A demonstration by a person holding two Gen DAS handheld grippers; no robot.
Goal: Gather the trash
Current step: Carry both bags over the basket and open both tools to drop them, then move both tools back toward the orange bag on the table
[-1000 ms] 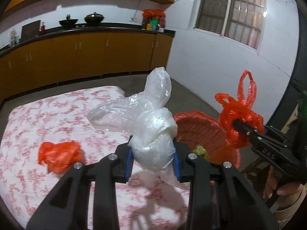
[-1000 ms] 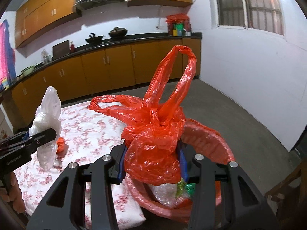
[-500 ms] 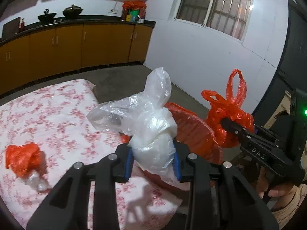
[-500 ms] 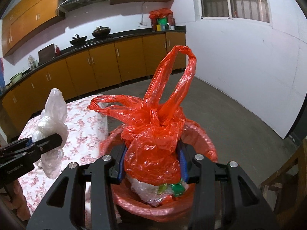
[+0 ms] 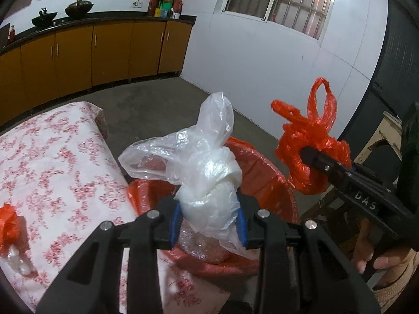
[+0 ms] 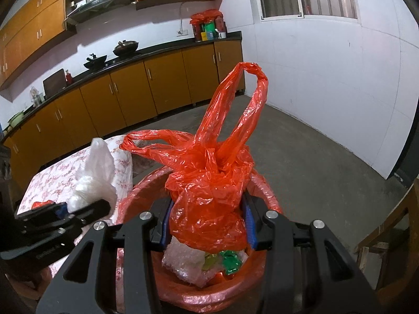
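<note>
While gripped, two bags (image 5: 209,183) (image 6: 209,204) (one bin (image 6: 209,301))

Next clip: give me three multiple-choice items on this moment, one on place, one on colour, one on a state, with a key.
1. Where is the bin relative to the red bag?
A. under it
B. on the counter
C. behind the window

2. What colour is the bag in the left gripper?
A. red
B. clear white
C. green

3. How is the right gripper?
A. open and empty
B. shut on the red bag
C. lying on the table

Key: A, the bin's rim shows beneath the bag; B, the white bag sits between its pads; B, both pads press the bag.
</note>
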